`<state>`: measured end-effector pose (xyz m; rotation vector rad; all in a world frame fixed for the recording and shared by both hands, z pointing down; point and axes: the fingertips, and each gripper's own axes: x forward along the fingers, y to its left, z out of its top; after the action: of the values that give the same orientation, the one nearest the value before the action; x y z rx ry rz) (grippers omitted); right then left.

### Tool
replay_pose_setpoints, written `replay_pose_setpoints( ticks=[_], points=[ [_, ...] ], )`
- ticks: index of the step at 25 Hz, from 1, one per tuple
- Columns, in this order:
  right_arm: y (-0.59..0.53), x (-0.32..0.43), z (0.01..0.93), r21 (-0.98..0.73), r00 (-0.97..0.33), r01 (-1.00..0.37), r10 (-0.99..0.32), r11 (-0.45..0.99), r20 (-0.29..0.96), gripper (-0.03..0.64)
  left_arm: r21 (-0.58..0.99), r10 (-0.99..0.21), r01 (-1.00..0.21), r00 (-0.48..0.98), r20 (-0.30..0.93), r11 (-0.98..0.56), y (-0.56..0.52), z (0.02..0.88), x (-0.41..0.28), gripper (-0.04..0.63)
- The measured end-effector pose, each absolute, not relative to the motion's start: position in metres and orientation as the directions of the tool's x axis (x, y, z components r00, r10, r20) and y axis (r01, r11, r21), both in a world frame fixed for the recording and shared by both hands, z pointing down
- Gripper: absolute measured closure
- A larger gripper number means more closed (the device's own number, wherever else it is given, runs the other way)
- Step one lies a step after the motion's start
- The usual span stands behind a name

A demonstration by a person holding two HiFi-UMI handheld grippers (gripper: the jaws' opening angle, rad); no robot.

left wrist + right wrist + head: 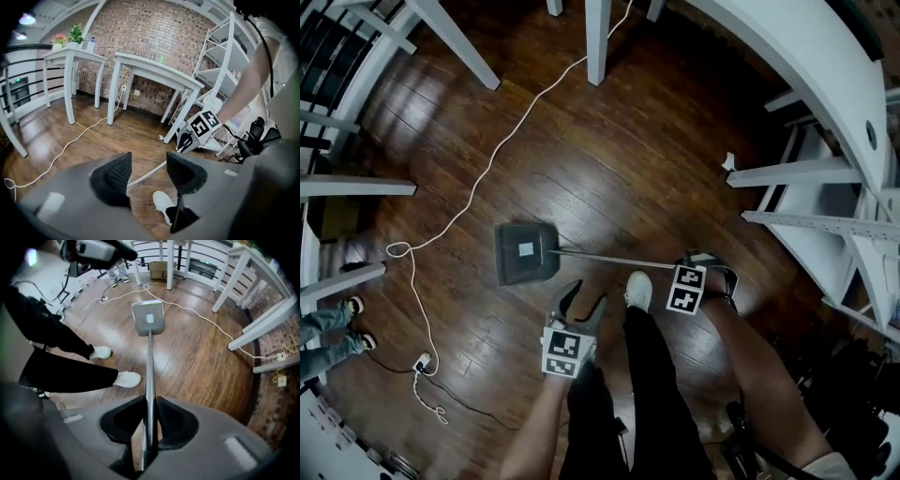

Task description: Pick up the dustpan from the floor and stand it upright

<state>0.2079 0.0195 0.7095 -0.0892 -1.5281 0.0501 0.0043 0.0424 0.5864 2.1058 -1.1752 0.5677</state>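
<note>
The dustpan has a dark grey pan (525,253) lying on the wooden floor and a long metal handle (619,259) running right from it. My right gripper (701,264) is shut on the far end of that handle. In the right gripper view, the handle (149,380) runs straight between the pads, with the pan (148,318) beyond it on the floor. My left gripper (586,298) hangs open below the handle's middle, holding nothing. In the left gripper view, its fingers (115,176) stand apart and the handle (152,172) passes behind the gap.
A white cable (478,178) snakes across the floor to a plug (422,361) at the left. White table legs (597,42) stand at the back and white shelving (825,225) at the right. My white shoe (638,291) is beside the handle. Another person's feet (352,309) show at the left.
</note>
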Motion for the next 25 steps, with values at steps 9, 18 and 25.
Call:
replay_pose_setpoints(
  ticks=[9, 18, 25],
  points=[
    [0.074, 0.168, 0.619, -0.166, 0.064, -0.221, 0.184, 0.961, 0.981, 0.540, 0.362, -0.544, -0.884, 0.467, 0.697, -0.295, 0.116, 0.522, -0.035, 0.351],
    [0.096, 0.153, 0.554, -0.156, 0.132, -0.376, 0.220, 0.913, 0.967, 0.537, 0.378, -0.580, -0.905, 0.417, 0.700, -0.195, 0.127, 0.463, -0.085, 0.353],
    [0.092, 0.140, 0.519, -0.126, 0.114, -0.434, 0.193, 0.892, 0.974, 0.537, 0.379, -0.616, -0.905, 0.413, 0.671, -0.194, 0.136, 0.429, -0.091, 0.350]
  ],
)
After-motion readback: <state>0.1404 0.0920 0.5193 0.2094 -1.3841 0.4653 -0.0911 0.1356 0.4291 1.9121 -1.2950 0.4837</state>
